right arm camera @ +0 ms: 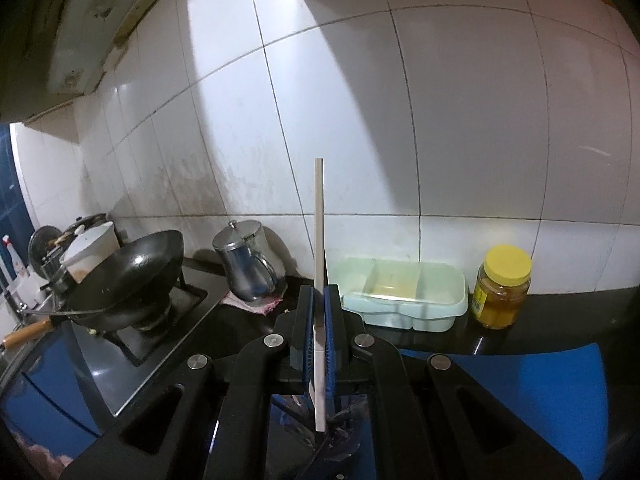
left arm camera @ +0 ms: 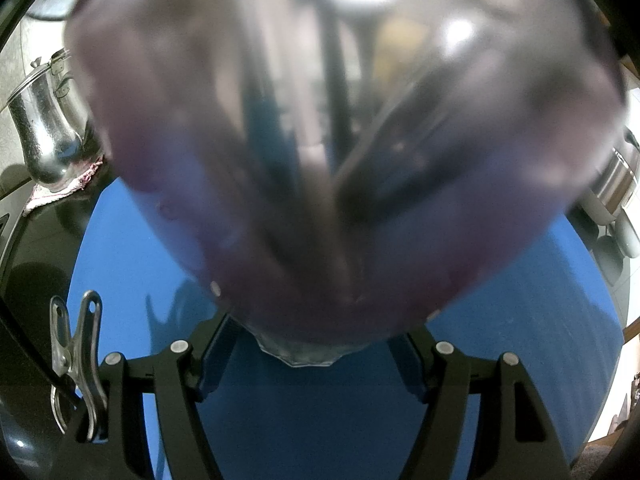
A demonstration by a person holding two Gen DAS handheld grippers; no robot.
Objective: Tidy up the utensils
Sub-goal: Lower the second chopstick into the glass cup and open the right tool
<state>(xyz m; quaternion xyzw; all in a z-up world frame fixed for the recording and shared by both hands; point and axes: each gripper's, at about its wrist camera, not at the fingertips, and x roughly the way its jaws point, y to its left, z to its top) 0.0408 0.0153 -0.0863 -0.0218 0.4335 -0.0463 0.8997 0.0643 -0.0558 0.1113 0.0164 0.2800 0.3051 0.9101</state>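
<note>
In the left wrist view a translucent purple cup (left arm camera: 340, 160) fills most of the picture, blurred and very close. Dark utensil handles show through its wall. My left gripper (left arm camera: 312, 346) is shut on the cup's base, one finger on each side, above a blue mat (left arm camera: 132, 248). My right gripper (right arm camera: 319, 300) is shut on a thin white chopstick (right arm camera: 319, 232), which stands upright between the blue pads. The stick's lower end hangs just over the purple cup (right arm camera: 344, 436), seen under the gripper.
A black wok (right arm camera: 132, 272) sits on the stove at left. Beside it stands a steel jug (right arm camera: 244, 264). A pale green divided box (right arm camera: 400, 296) and a yellow-lidded jar (right arm camera: 502, 288) stand against the tiled wall. A metal clip (left arm camera: 76, 360) hangs on the left gripper.
</note>
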